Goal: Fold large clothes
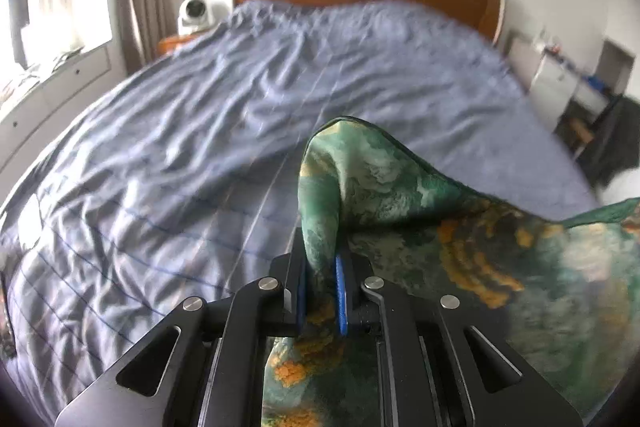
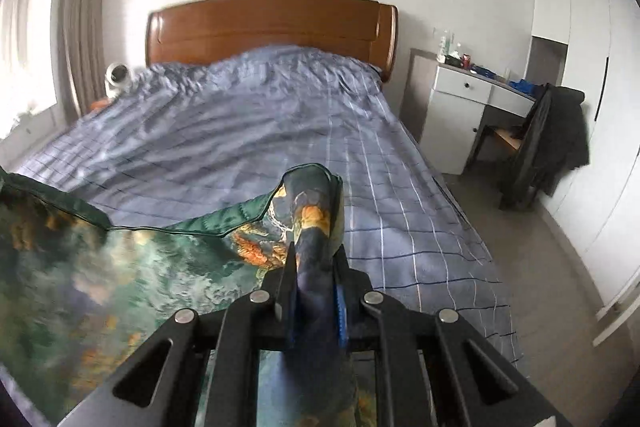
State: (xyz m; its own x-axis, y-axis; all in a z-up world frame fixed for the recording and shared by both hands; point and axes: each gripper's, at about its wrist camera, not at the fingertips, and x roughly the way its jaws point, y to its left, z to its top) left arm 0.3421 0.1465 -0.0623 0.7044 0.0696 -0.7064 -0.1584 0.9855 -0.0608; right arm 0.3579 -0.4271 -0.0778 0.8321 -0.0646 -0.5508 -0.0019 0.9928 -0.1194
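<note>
A large green cloth with orange and pale print (image 1: 460, 223) hangs between my two grippers above the bed. My left gripper (image 1: 322, 291) is shut on one corner of it; the cloth bulges up past the fingertips and spreads to the right. My right gripper (image 2: 314, 291) is shut on another corner of the same cloth (image 2: 120, 275), which spreads to the left in the right wrist view. The lower part of the cloth is hidden below both grippers.
A bed with a wrinkled blue checked cover (image 1: 200, 131) fills the view, with a wooden headboard (image 2: 272, 27) at the far end. A white camera (image 1: 194, 13) stands at the far left bedside. A white desk (image 2: 464, 99) and a chair draped with dark clothes (image 2: 552, 143) stand on the right.
</note>
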